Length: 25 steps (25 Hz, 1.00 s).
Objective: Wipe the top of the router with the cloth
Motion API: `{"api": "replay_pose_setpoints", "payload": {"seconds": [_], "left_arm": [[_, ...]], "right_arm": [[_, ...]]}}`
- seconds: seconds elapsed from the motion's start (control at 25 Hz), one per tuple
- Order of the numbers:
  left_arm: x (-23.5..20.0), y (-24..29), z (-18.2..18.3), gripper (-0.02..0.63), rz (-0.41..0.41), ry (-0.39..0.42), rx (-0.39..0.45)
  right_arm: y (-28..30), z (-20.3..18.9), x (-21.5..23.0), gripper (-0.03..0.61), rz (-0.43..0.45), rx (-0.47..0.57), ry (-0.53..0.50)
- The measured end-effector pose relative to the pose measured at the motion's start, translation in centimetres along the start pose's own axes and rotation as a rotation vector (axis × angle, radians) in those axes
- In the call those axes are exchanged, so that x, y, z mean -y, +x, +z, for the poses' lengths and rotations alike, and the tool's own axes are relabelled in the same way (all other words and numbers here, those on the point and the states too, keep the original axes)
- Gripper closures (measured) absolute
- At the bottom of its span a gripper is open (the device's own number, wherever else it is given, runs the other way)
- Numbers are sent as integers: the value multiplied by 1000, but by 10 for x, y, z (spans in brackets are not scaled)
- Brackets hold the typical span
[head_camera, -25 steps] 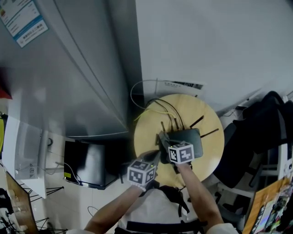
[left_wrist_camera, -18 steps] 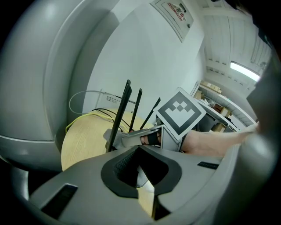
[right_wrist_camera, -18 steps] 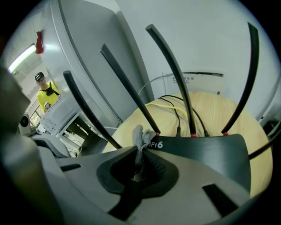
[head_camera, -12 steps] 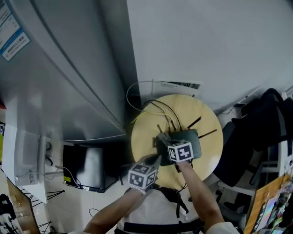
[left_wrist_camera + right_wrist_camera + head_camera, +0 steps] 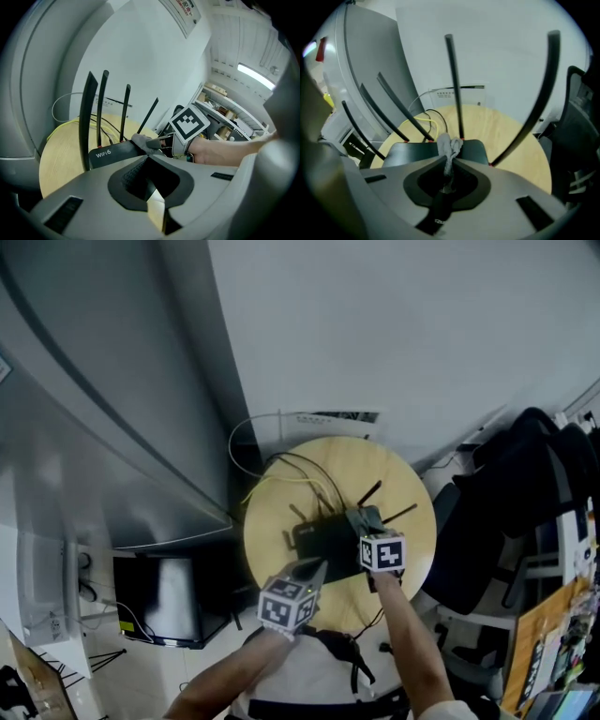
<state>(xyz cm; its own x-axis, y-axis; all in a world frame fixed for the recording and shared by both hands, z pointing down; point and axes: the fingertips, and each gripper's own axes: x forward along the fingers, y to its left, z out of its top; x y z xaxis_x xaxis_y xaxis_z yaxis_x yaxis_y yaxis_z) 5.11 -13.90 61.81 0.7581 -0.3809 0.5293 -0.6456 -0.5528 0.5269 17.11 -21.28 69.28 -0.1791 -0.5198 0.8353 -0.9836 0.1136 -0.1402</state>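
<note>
Router (image 5: 323, 538), a flat black box with thin black stick antennas, sits near the middle of the round pale wooden bench (image 5: 408, 486). Its antennas point up and its black and yellow wires (image 5: 281, 474) run off toward the wall. The right tongs (image 5: 448, 161) are pinched shut on a small crumpled grey cloth (image 5: 449, 144). The bunched end of the cloth pokes out over the router's top, likely so it can rub the dust off. The left tongs (image 5: 146, 158) are closed with nothing in them and hang just beside the router's near edge, maybe ready to steady it. I cannot tell if the cloth really presses on the top, because the body of the tongs hides that spot. In the head view everything looks small, and the right tongs cover part of the router.
</note>
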Motion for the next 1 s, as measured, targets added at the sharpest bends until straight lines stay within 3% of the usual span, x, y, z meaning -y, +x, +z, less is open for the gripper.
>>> {"api": "replay_pose_setpoints", "payload": {"seconds": [0.24, 0.48, 0.68, 1.0], "left_arm": [[9, 5, 3, 617, -20, 23, -12], [-1, -2, -6, 617, -7, 5, -24], [-14, -13, -13, 617, 31, -15, -25], [-28, -24, -15, 617, 72, -49, 3]], "right_arm": [[-11, -1, 49, 545, -157, 36, 27], [-30, -5, 63, 545, -259, 71, -81], [-21, -23, 58, 545, -206, 9, -56], [-15, -22, 0, 545, -66, 33, -33]]}}
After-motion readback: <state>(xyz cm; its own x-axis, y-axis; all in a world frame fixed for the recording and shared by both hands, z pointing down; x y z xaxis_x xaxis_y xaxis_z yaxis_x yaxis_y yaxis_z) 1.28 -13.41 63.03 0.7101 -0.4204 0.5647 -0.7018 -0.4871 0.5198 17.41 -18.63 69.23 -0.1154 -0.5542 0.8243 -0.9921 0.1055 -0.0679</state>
